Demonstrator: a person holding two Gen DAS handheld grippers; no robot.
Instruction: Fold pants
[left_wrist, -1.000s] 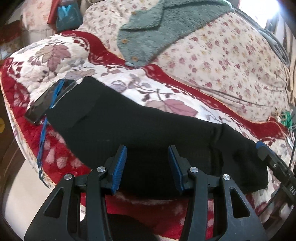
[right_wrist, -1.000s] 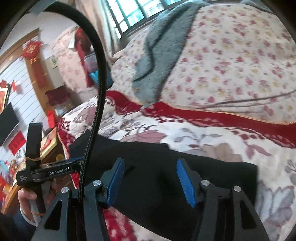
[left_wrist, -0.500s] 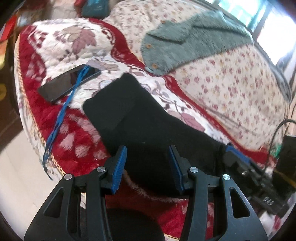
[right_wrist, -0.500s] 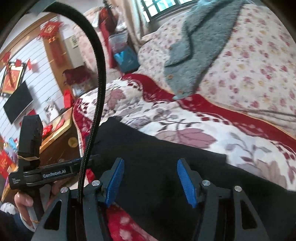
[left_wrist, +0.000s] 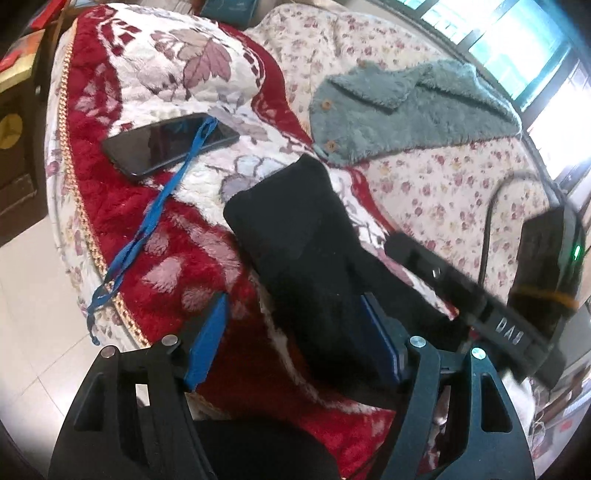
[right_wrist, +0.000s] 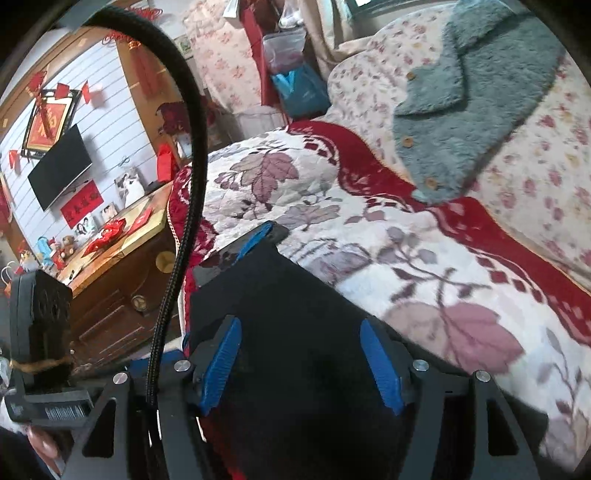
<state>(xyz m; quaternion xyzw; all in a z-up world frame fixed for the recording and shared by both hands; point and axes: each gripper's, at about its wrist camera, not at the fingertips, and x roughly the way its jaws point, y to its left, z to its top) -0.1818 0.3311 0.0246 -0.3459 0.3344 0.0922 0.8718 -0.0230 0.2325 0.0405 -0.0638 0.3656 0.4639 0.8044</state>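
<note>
The black pants (left_wrist: 299, 240) lie folded in a long strip on the red and white floral blanket (left_wrist: 155, 258), running from the bed's near edge toward the middle. My left gripper (left_wrist: 295, 343) is open, its jaws over the near end of the pants. My right gripper (right_wrist: 303, 358) is open above the pants (right_wrist: 295, 314) from the other side. In the left wrist view the right gripper (left_wrist: 458, 291) shows at the right, close beside the pants.
A black phone (left_wrist: 170, 144) with a blue lanyard (left_wrist: 147, 229) lies left of the pants. A grey-green fleece garment (left_wrist: 406, 107) lies on the floral quilt behind. A wooden cabinet (right_wrist: 122, 288) stands off the bed's end. Tiled floor (left_wrist: 33, 332) lies below the bed edge.
Both grippers have swung round toward the phone end of the pants and come close together. The pants now look narrower and run away from the left camera. Both stay open.
</note>
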